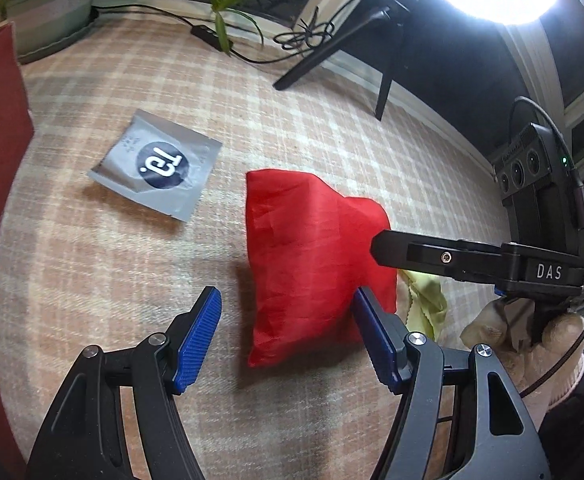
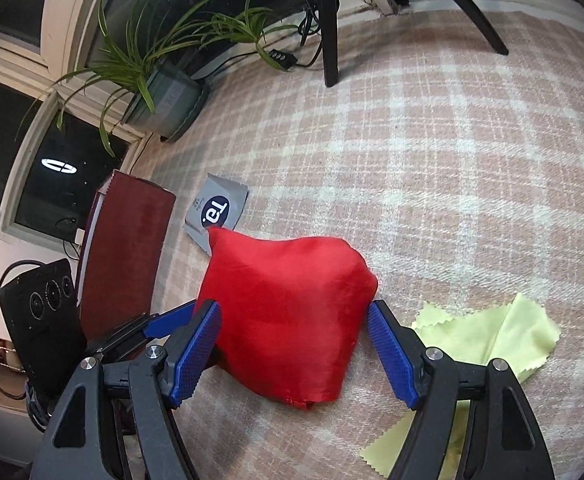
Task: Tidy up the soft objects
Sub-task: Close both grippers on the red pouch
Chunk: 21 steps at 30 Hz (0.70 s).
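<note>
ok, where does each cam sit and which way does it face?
Left wrist: on the left tongs, angled down at the red pouch; shows the right tongs and a gloved hand.
Right wrist: on the right tongs, angled down at the pouch; shows the left tongs.
Shared: pouch, sachet, yellow cloth.

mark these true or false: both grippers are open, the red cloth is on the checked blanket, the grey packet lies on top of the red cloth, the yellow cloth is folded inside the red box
1. Both the left gripper and the right gripper are open. True.
2. The red cloth rests on the checked blanket. True.
3. The grey packet lies on top of the red cloth. False: it lies flat on the blanket beyond the cloth.
4. The yellow cloth is folded inside the dark red box. False: it lies on the blanket beside the red cloth.
</note>
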{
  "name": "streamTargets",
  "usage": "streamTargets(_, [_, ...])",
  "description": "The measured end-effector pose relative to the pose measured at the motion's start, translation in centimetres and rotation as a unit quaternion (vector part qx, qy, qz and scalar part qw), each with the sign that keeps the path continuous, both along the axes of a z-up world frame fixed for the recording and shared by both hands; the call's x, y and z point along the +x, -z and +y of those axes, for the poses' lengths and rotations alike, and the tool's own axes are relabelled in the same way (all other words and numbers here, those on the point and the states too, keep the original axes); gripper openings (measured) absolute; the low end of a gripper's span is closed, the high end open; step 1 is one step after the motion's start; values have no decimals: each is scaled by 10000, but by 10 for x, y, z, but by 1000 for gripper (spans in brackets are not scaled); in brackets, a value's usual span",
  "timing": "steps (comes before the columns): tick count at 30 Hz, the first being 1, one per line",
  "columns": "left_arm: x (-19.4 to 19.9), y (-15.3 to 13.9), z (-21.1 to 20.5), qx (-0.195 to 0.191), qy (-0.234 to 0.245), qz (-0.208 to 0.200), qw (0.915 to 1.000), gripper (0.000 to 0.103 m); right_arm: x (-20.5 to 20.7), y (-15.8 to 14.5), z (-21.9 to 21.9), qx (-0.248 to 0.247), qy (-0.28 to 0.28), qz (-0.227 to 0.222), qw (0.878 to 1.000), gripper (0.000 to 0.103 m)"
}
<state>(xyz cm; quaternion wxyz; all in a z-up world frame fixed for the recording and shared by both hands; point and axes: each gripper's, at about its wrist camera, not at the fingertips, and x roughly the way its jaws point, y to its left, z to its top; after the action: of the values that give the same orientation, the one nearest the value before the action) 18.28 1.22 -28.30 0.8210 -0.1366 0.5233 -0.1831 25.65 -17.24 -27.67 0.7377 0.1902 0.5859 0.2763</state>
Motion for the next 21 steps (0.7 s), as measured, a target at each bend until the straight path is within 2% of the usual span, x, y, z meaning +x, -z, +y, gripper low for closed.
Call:
streamTargets(7, [3, 1, -10, 101, 200, -106, 9997, 67, -2, 8, 6, 75, -85, 181, 9998, 71])
streamTargets(8, [3, 1, -11, 124, 250, -136, 9995, 66, -2, 9, 7, 102, -92, 197, 9997, 70])
streamTargets(10, [3, 0, -15, 148, 379, -176, 9990, 56, -1, 10, 8, 136, -112, 222, 9996, 65])
streamTargets(13, [3, -3, -21, 196, 515, -255, 9982, 49, -1, 11, 10, 166, -116, 238, 9995, 58])
streamTargets(21, [-2, -9, -20, 207, 506, -343, 9979, 47, -2, 5, 14, 218, -117, 188, 9995, 49])
